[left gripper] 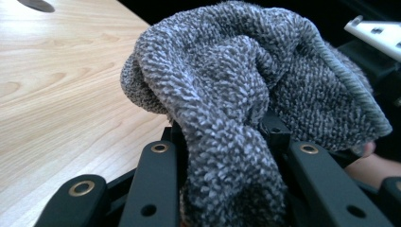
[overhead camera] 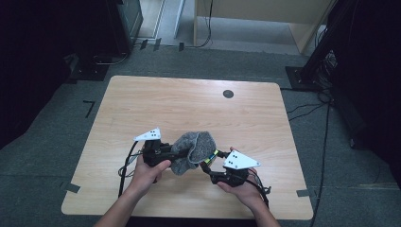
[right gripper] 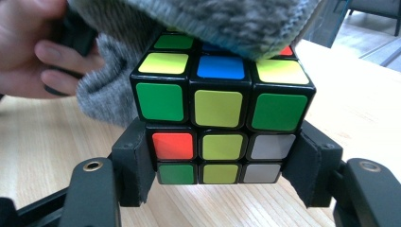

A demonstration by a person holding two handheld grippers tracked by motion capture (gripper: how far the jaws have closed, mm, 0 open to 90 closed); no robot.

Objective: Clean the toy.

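Cube top under grey cloth

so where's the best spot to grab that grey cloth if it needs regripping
Take the thick bunched fold nearest the left claw, where it is already pinched, coming from the left, away from the cube. There the grey cloth gathers into a dense ridge the pads can bite. The far hemmed edge is thin, loose and draped over the cube held in the right claw.

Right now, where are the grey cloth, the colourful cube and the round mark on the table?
grey cloth (left gripper: 222,90), left gripper view, bunched middle
colourful cube (right gripper: 218,108), right gripper view, front face
round mark (overhead camera: 228,93), high view, its centre
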